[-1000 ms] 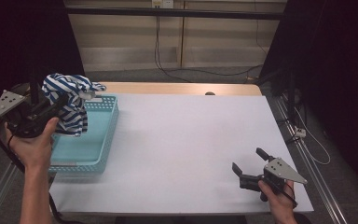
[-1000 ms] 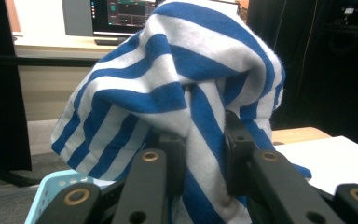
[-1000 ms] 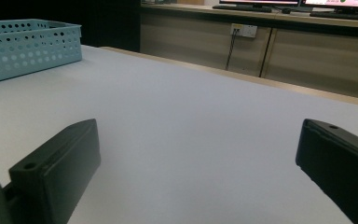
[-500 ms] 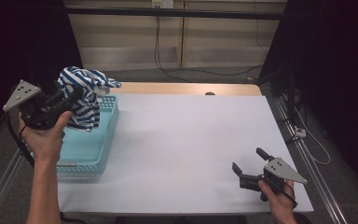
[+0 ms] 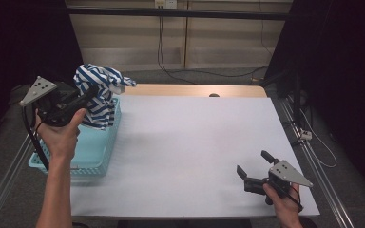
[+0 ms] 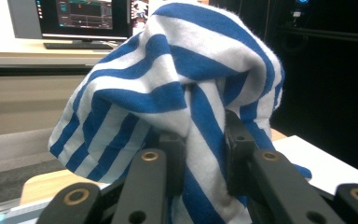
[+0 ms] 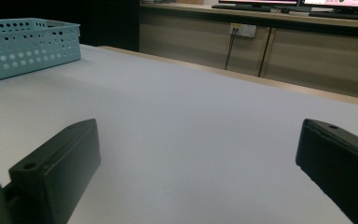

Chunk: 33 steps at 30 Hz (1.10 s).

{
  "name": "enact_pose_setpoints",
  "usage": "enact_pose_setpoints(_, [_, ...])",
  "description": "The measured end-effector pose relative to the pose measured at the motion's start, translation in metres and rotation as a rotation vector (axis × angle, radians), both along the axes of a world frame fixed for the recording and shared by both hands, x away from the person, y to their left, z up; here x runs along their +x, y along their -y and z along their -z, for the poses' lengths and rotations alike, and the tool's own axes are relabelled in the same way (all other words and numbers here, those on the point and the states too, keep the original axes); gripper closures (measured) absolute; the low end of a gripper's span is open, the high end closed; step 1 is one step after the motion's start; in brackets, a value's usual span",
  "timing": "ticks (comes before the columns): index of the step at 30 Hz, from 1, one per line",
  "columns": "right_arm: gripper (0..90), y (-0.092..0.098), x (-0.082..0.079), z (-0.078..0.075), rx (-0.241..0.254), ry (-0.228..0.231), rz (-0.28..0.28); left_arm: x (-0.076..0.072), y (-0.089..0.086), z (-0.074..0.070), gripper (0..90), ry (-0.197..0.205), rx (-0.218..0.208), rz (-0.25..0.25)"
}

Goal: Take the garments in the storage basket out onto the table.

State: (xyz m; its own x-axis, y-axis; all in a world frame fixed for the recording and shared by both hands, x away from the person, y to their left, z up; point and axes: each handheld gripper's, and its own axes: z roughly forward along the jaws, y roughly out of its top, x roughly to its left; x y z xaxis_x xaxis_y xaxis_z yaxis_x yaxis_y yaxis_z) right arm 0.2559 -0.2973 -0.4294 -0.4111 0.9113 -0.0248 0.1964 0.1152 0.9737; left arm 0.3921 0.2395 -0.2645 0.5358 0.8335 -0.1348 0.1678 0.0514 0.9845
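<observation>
Above the turquoise perforated basket (image 5: pixel 91 152) at the table's left edge, the left gripper (image 5: pixel 93 93) is gripping a blue-and-white striped cloth (image 5: pixel 100 95), holding it clear of the basket's rim with its bunched folds hanging down toward the basket. Seen along that gripper's own jaws, the cloth (image 6: pixel 177 102) is being pinched between the two black pads, a fold running down between them while the rest is billowing up over the tips. Near the front right corner of the white table (image 5: pixel 195 142), the right gripper (image 5: pixel 252 164) is resting low over the surface, well apart from the basket (image 7: pixel 23 46), its jaws standing wide with nothing but bare tabletop between them. A person's hand (image 5: pixel 62 135) is carrying the left gripper from below.
</observation>
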Motion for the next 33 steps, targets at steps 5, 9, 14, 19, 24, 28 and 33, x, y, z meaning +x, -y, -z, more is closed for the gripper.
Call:
enact_pose_setpoints(5, [0.0, 0.0, 0.001, 0.0, -0.002, 0.0, -0.002, 0.004, 0.01, 0.0, 74.5, 0.0, -0.007, 0.015])
enact_pose_setpoints(9, [0.0, 0.0, 0.001, 0.0, -0.002, 0.001, -0.002, 0.006, 0.019, -0.002, 74.5, -0.001, -0.005, 0.039])
enact_pose_setpoints(14, [0.0, 0.0, 0.001, 0.0, 0.002, 0.0, 0.0, 0.008, 0.029, -0.006, 74.5, 0.001, -0.009, 0.079])
enact_pose_setpoints(19, [0.0, 0.0, -0.001, 0.0, 0.002, -0.001, 0.003, 0.01, 0.041, -0.008, 74.5, -0.001, -0.002, 0.105])
enact_pose_setpoints(24, [0.0, 0.0, 0.0, 0.0, -0.001, -0.004, 0.003, 0.015, 0.049, -0.006, 74.5, -0.008, 0.055, 0.148])
enact_pose_setpoints(28, [0.0, 0.0, 0.0, 0.0, 0.001, -0.001, -0.005, 0.018, 0.063, -0.006, 74.5, -0.014, 0.015, 0.148])
enact_pose_setpoints(33, [0.0, 0.0, 0.0, 0.0, 0.0, 0.0, 0.0, 0.02, 0.073, -0.006, 74.5, -0.015, -0.004, 0.169])
